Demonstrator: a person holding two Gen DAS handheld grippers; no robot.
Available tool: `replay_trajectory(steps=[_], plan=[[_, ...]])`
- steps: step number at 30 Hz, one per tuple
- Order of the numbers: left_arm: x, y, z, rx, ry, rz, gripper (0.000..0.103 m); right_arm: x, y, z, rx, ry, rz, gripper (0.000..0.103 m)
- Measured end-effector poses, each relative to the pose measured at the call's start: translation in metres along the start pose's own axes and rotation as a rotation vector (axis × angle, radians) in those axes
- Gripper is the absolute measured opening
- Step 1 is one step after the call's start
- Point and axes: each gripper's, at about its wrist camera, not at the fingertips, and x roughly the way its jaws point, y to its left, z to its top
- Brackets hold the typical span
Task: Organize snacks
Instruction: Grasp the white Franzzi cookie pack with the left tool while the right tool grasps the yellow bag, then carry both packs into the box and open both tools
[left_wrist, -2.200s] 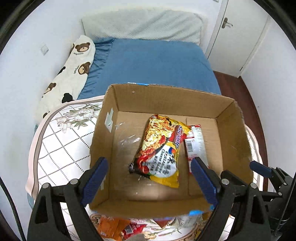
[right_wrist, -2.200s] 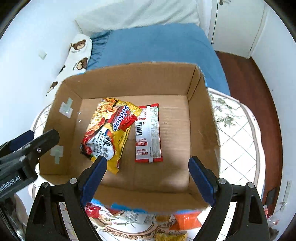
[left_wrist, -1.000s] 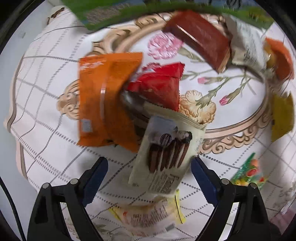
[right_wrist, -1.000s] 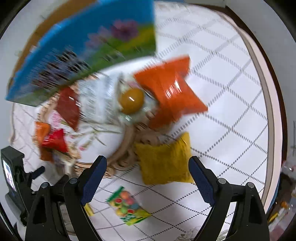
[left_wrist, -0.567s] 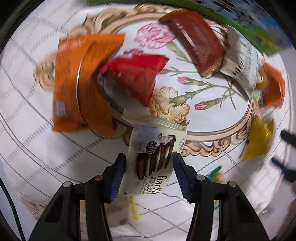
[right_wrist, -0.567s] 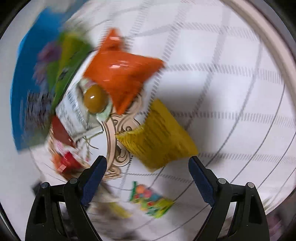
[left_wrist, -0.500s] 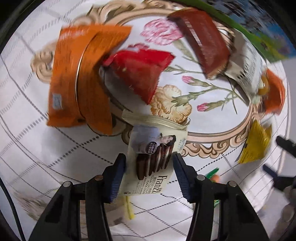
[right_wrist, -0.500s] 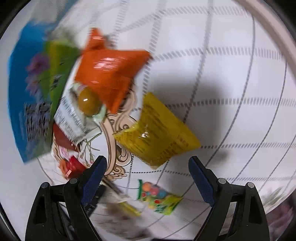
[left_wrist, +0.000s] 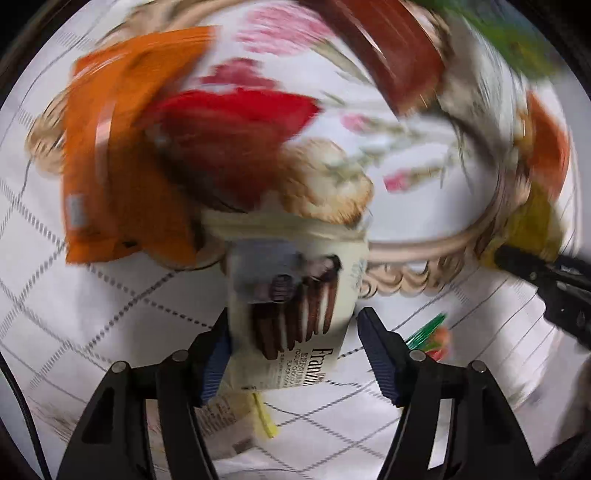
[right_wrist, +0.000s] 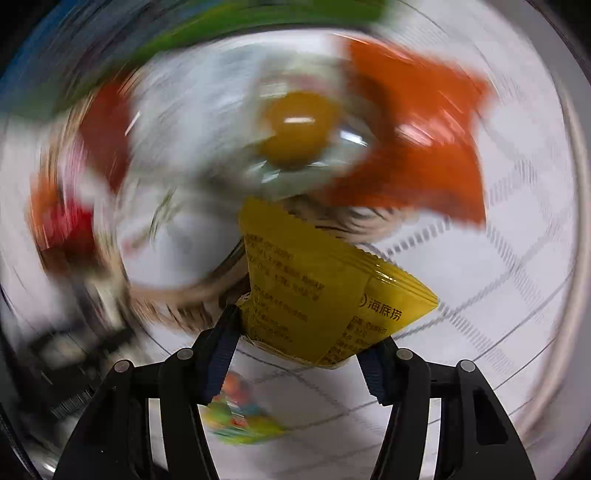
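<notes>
Both views badly motion-blurred, so details are rough. Landmark = the floral tablecloth (left_wrist: 122, 295), white w/ grey grid and a beige scroll ring around flowers.

Left gripper (left_wrist: 293, 350): jaws drawn in on the cream cookie pack (left_wrist: 291, 306) (brown sandwich cookies printed on it, "Franzi…" lettering). Left pad is against the pack's edge; right pad looks just beside its other edge, contact there hard to tell. Pack sits over the scroll ring's near edge. Beyond it on the cloth: orange packet (left_wrist: 122, 166) to the left, red packet (left_wrist: 236, 144) next to it, dark-red bar (left_wrist: 399, 62) farther back right. A small green candy bag (left_wrist: 428, 336) lies on the grid part, just right of the gripper.

Right gripper (right_wrist: 299, 350): jaws clamped on the yellow sachet (right_wrist: 314, 295), which sticks up and to the right from between the pads, w/ Chinese print on it. Behind it on the cloth: a clear-wrapped amber ball (right_wrist: 299, 129) and an orange pouch (right_wrist: 424, 136) to its right. Colourful candy bag (right_wrist: 236, 417) shows under the left finger.
</notes>
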Motion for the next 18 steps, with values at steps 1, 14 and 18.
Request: replay_trajectory(steps=[1, 14, 18], plan=[[0.004, -0.007, 0.000, 0.037, 0.009, 0.036, 0.064, 0.000, 0.010, -0.001, -0.058, 0.004, -0.042, 0.063], [-0.007, -0.008, 0.021, -0.154, -0.050, -0.042, 0.060, -0.010, -0.033, -0.013, 0.219, -0.067, 0.138, 0.072], [-0.008, -0.023, 0.024, -0.102, -0.074, 0.020, 0.057, -0.006, -0.043, -0.014, 0.232, -0.066, 0.155, 0.051]])
